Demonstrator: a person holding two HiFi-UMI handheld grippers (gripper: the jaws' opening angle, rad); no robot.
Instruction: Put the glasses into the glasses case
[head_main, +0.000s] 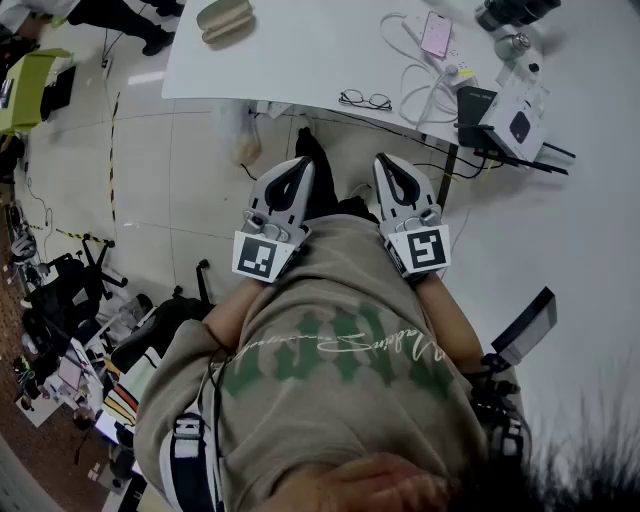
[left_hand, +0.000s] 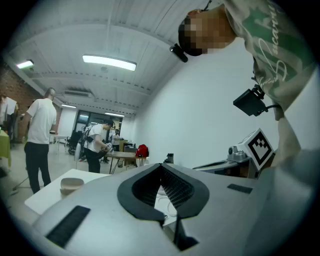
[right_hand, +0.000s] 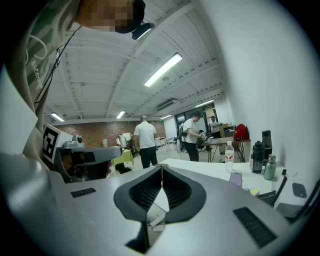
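Head view: thin black-rim glasses, oval tan case, white tbl.

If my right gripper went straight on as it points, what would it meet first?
Likely the glasses by the front edge of the white table; the right gripper aims roughly there, height unclear.

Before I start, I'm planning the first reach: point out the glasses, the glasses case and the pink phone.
glasses (head_main: 365, 99), head view, on the bridge between the lenses.
glasses case (head_main: 224, 20), head view, middle of its tan shell.
pink phone (head_main: 436, 33), head view, middle of its back.
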